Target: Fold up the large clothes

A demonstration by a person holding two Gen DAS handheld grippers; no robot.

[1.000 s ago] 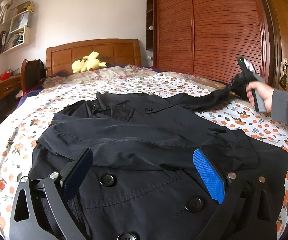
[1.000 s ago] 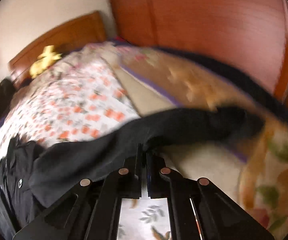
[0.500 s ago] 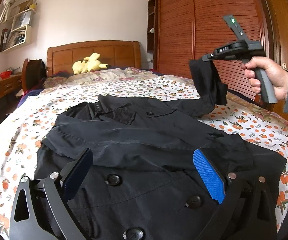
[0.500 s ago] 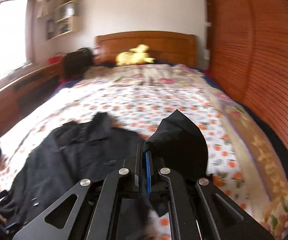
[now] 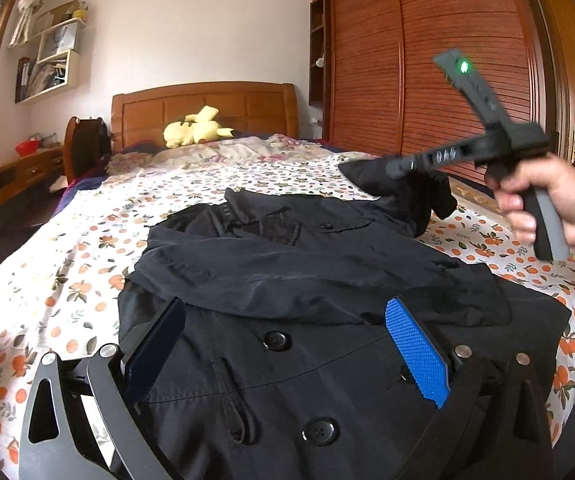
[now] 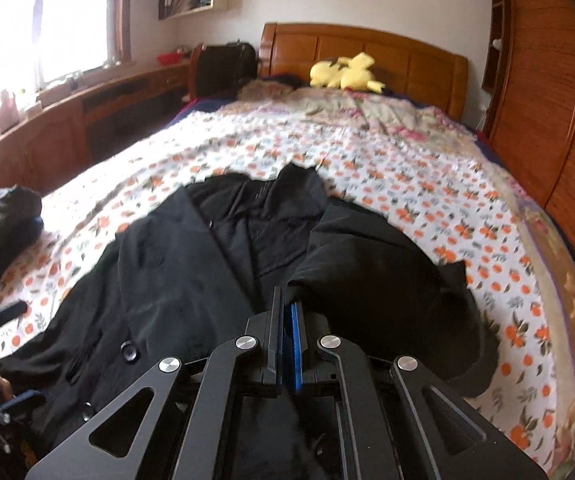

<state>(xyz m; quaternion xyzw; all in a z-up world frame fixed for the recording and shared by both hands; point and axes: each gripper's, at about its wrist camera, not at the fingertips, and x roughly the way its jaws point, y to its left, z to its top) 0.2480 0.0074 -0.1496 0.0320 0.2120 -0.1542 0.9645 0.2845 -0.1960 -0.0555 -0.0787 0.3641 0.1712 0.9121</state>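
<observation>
Bedroom walls, a wooden headboard (image 5: 203, 110) and a slatted brown wardrobe (image 5: 427, 72) frame the left wrist view. Below the headboard, a bed (image 5: 87, 248) with an orange-print sheet carries a black coat (image 5: 287, 280), buttons up, one sleeve already laid across its chest. A yellow plush toy (image 5: 195, 132) lies just under the headboard. The left gripper (image 5: 283, 344) hovers over the coat's lower front, jaws spread wide, nothing between them. Toward the wardrobe, a hand (image 5: 547, 200) holds the right gripper (image 5: 395, 168), which pinches the other sleeve (image 5: 407, 196) lifted off the sheet.

From the right wrist, the right gripper's blue pads (image 6: 293, 340) are pressed together on black sleeve cloth, the coat spread beyond toward the headboard.
</observation>
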